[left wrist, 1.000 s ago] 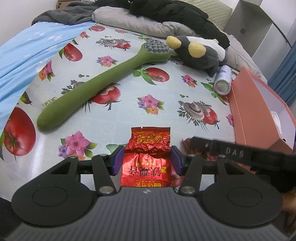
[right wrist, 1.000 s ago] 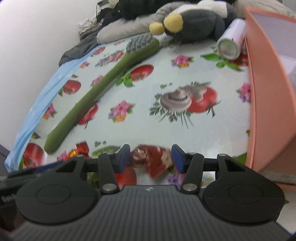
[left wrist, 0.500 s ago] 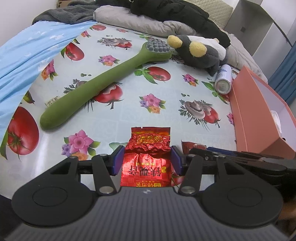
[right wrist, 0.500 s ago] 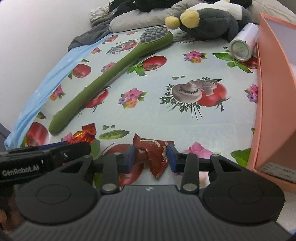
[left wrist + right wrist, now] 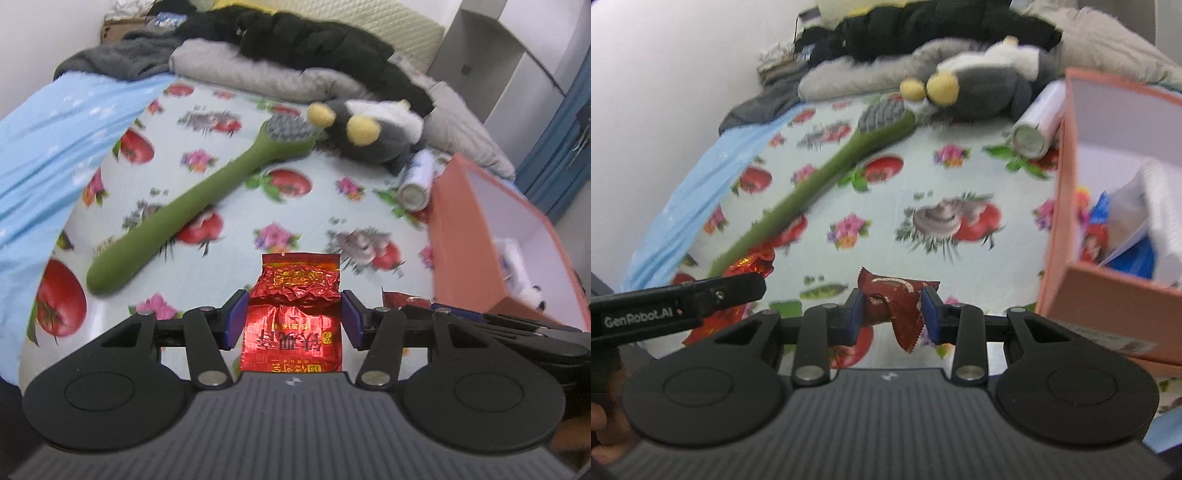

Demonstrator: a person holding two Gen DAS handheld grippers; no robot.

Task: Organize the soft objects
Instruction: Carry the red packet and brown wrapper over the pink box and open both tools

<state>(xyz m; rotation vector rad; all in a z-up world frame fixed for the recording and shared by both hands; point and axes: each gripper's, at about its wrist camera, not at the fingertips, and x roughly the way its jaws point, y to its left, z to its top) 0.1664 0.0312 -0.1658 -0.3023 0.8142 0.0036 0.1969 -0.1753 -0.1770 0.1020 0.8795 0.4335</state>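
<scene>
With both packets clamped, the left gripper (image 5: 293,322) on the red tea packet (image 5: 293,325) and the right gripper (image 5: 892,314), whose fingers have just been closing, on the brown snack packet (image 5: 897,306), the carry step is in hand (both lifted off the bed (image 5: 229,206)); next, move right and release over the orange box (image 5: 1108,295).

Each gripper has a ribbed dark grey body with two black round discs and black link arms fixed by silver screws. The left gripper (image 5: 293,317) and right gripper (image 5: 893,314) carry blue fingers (image 5: 236,317). White "GenRobot.AI" lettering marks the left gripper's side.
</scene>
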